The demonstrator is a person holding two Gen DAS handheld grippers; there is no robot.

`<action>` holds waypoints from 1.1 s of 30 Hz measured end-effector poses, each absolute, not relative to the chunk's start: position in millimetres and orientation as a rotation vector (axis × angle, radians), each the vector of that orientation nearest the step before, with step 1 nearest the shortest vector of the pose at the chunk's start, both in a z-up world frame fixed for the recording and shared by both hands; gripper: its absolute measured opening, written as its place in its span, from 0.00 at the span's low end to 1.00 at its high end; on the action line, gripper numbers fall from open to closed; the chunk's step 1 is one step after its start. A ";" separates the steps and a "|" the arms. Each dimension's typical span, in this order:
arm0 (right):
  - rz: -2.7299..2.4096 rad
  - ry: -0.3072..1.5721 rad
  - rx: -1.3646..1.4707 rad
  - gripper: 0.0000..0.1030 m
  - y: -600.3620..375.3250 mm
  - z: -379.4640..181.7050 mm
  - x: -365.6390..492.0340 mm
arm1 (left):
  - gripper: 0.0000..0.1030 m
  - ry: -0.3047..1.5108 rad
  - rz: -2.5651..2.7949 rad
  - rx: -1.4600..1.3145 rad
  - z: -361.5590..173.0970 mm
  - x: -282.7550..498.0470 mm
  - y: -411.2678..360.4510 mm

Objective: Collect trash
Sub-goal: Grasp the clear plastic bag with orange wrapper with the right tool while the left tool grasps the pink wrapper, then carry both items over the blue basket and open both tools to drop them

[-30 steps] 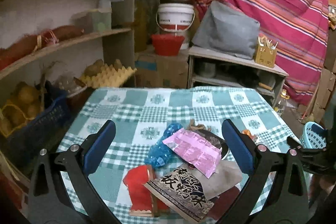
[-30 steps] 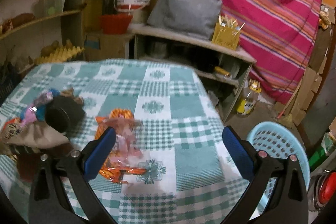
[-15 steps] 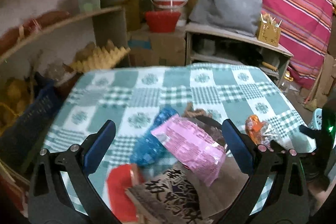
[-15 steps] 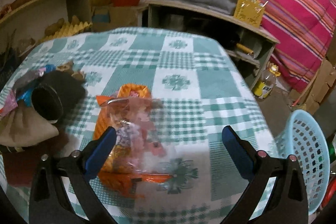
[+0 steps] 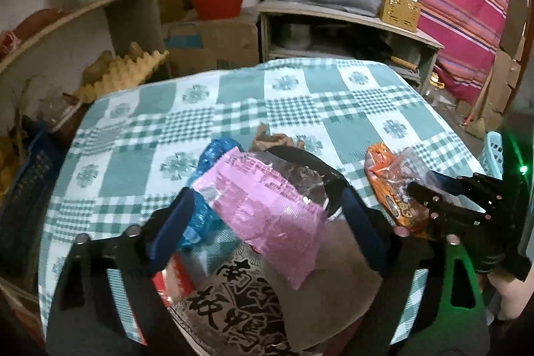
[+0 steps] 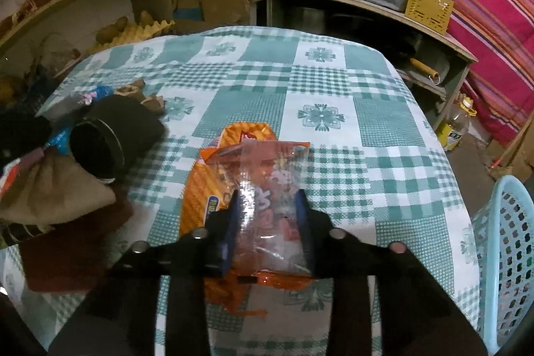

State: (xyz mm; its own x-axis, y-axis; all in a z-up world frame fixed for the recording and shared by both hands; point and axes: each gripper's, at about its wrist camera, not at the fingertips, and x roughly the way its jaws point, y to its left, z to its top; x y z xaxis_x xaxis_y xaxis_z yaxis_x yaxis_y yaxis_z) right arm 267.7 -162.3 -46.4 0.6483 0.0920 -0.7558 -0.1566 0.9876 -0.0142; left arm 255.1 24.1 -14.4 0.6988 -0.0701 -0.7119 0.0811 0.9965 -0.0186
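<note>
The right hand-held gripper (image 6: 268, 212) pinches the clear-and-orange snack bag (image 6: 240, 175) on the table (image 6: 320, 95), while the left hand-held gripper (image 5: 267, 216) seemingly closes around the pink wrapper (image 5: 267, 206).

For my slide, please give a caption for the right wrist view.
Right gripper closing on a clear wrapper over an orange bag.

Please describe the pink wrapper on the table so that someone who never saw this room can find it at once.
Start at the table with the green and white checked cloth and look at the pile of rubbish near its front edge. The pink wrapper lies on top of that pile, between the fingers of the left hand-held gripper. It is the only flat, pale pink piece, with a crumpled blue bag directly to its left.
</note>
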 end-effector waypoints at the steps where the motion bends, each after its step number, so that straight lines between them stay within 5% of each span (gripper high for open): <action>1: 0.142 0.851 -0.078 0.29 -163.4 -45.4 267.2 | 0.68 0.810 -0.098 0.001 -16.7 257.3 25.0; 7: 0.143 0.816 -0.101 0.27 -165.7 -36.6 260.2 | 0.22 0.855 -0.144 -0.027 -23.1 261.0 24.8; 10: 0.139 0.782 -0.108 0.27 -168.4 -27.5 254.4 | 0.14 0.836 -0.137 -0.022 -18.1 257.0 25.2; 18: 0.130 0.696 -0.077 0.27 -187.4 2.3 239.8 | 0.05 0.710 -0.086 -0.045 19.8 239.0 42.7; 33: -0.031 0.579 -0.031 0.27 -279.0 49.1 210.1 | 0.04 0.542 -0.105 0.014 77.5 212.0 -12.9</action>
State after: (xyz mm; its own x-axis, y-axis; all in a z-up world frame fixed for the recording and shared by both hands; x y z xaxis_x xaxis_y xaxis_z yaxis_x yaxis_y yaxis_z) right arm 210.1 -279.0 49.1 0.8365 -0.0381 -0.5466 0.0207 0.9991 -0.0380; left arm 212.0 -12.9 77.5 0.8516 -0.0963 -0.5152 0.1036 0.9945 -0.0146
